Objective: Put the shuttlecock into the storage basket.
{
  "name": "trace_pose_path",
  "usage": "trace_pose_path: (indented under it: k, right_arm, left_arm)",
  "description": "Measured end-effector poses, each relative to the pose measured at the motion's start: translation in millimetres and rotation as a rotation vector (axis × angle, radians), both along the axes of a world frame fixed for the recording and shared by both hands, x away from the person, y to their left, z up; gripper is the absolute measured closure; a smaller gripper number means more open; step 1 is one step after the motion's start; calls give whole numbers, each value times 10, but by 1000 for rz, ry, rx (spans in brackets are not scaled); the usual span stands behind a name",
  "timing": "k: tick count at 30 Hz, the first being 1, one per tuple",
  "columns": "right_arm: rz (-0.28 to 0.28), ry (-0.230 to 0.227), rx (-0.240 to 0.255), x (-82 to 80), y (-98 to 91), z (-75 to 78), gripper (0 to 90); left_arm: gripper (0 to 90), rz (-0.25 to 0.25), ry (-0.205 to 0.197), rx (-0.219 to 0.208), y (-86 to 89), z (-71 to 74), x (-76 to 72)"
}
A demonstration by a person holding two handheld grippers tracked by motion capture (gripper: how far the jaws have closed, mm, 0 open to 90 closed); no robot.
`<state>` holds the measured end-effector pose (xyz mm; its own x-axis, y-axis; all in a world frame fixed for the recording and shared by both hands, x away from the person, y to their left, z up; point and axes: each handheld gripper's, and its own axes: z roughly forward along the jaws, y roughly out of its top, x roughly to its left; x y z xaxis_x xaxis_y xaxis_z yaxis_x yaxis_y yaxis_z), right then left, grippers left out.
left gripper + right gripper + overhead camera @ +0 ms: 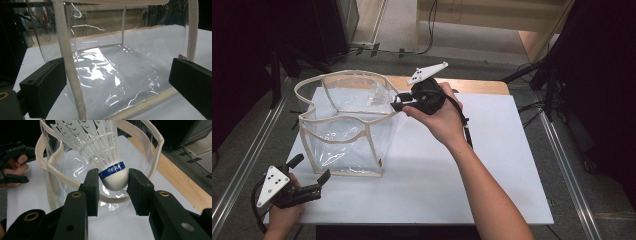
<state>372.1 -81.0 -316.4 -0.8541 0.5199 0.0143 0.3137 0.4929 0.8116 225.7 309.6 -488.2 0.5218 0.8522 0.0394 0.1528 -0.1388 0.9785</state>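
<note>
Holding a white plastic shuttlecock (110, 167) by its cork above the clear beige-trimmed bag (343, 122), the right gripper (113, 188) seems about to release, while the left gripper (309, 172) waits open beside that bag.

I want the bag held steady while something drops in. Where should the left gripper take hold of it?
On the near corner's cream fabric edging of the clear bag, coming in level from the front. That upright strip is stiffer than the slack film, and the open left gripper already faces it.
</note>
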Motion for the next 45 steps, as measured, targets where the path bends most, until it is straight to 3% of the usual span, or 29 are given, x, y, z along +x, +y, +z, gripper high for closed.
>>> trace_pose_path:
  k: [22, 39, 45]
  right_arm:
    - [-8, -1, -7, 6, 167, 40, 602]
    - [-38, -9, -11, -4, 78, 43, 597]
    - [-46, 8, 30, -5, 9, 55, 470]
  left_arm:
    - [21, -3, -2, 3, -11, -1, -2]
    - [21, -4, -3, 8, -13, -1, -2]
    - [21, -4, -2, 5, -13, -2, -2]
